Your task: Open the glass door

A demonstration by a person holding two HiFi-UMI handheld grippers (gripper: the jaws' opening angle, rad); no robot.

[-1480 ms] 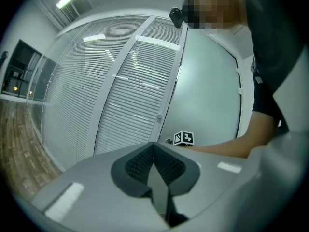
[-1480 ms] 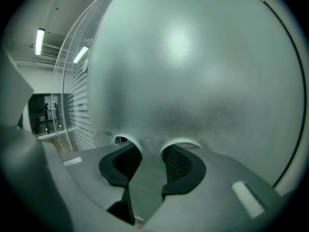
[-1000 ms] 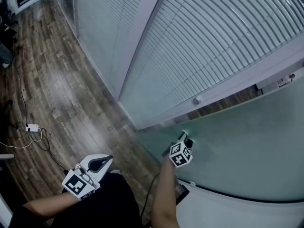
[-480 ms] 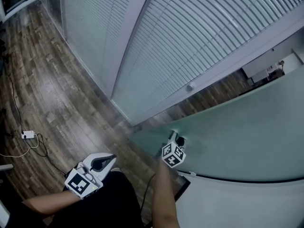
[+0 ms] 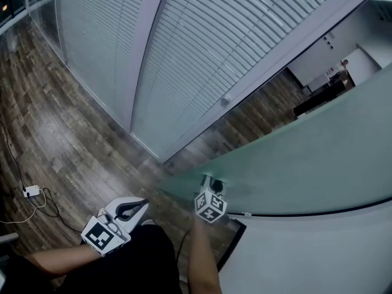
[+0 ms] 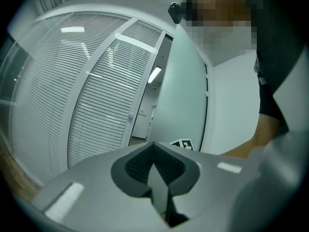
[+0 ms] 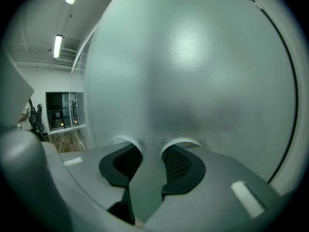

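Observation:
The frosted glass door point(image 5: 306, 158) stands ajar, its free edge at the lower middle of the head view. My right gripper point(image 5: 210, 187) sits on that edge, with the pane running between its jaws. In the right gripper view the glass point(image 7: 193, 71) fills the picture, and both pads of the right gripper point(image 7: 152, 161) lie against the strip of glass between them. Lower left, away from the door, my left gripper point(image 5: 139, 207) hangs near the person's body. In its own view the left gripper point(image 6: 154, 166) is shut on nothing and faces the doorway.
A glass wall with white blinds point(image 5: 202, 48) runs along the far side, with a small knob point(image 5: 226, 100) on its frame. Wooden floor point(image 5: 55, 133) lies to the left, where a power strip point(image 5: 30, 192) and cables rest. A white wall point(image 5: 318, 256) stands at the lower right.
The door has swung further open and the gap to the blind wall has widened, showing a room beyond. My right gripper travelled left with the door's edge. The left gripper barely shifted.

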